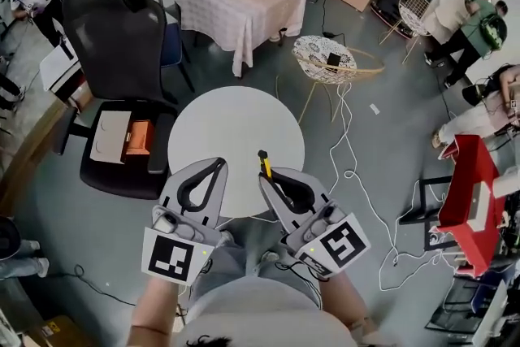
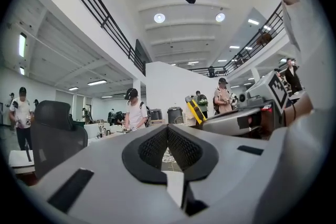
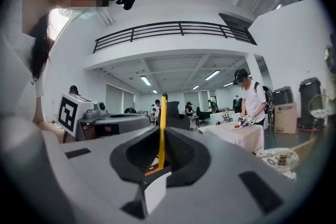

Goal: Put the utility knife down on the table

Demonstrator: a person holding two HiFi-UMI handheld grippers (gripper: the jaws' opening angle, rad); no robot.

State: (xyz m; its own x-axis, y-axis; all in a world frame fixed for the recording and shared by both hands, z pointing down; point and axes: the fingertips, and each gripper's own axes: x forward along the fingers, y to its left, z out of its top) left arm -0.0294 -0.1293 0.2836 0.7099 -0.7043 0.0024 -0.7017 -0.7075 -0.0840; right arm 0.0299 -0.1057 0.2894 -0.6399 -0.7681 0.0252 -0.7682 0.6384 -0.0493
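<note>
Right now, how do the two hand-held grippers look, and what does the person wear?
Both the left hand-held gripper and the right hand-held gripper have light grey bodies with two tapering jaws lined by black ribbed pads. Each carries a white cube with black square markers at its rear. The person wears a light top.

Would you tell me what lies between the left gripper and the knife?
Nothing: the head view shows only bare table between the left gripper and the knife.
</note>
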